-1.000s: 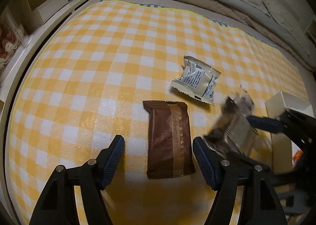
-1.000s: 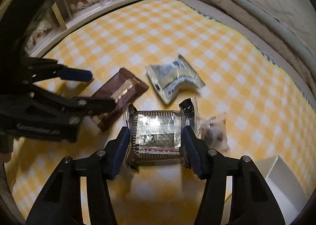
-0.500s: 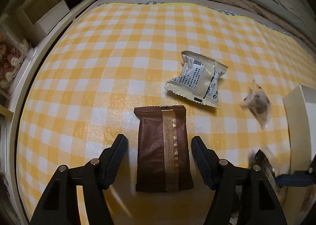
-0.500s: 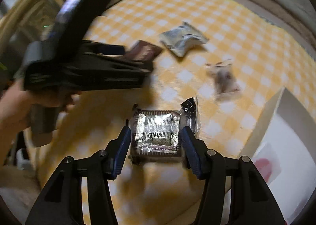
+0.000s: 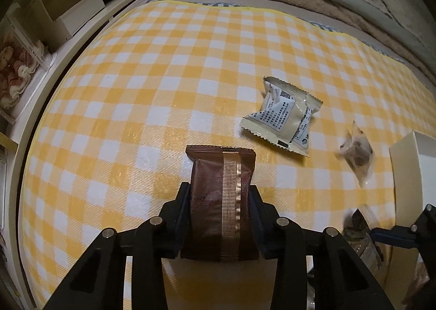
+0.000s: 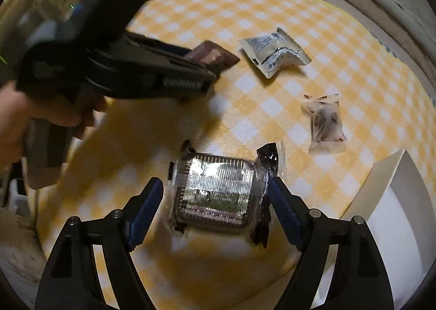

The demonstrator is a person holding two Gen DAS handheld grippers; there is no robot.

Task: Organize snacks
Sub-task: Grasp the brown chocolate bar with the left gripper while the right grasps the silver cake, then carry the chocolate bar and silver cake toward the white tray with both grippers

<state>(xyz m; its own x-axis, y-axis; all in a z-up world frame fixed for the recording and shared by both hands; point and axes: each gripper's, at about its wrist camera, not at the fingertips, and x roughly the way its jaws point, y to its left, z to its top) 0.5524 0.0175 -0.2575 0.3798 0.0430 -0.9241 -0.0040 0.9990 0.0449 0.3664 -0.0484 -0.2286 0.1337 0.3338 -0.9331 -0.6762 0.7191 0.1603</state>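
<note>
Left gripper (image 5: 220, 209): jaws have just closed, clamped on the sides of the brown snack packet (image 5: 221, 201) lying flat on the yellow checked cloth (image 5: 136, 97), probably gripped across its narrow width for a secure lift. Right gripper (image 6: 215, 209): jaws have just opened; the foil-topped tray pack (image 6: 218, 190) sits loose between its pads, apparently let go just beside the white box (image 6: 387, 201). Farther out, the white sachet (image 5: 283, 116) and small clear bag (image 5: 357, 152) wait on the cloth.

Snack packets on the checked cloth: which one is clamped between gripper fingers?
The brown packet with the gold stripe, shut in the left gripper. The silver packet lies loose between the right gripper's open jaws.
</note>
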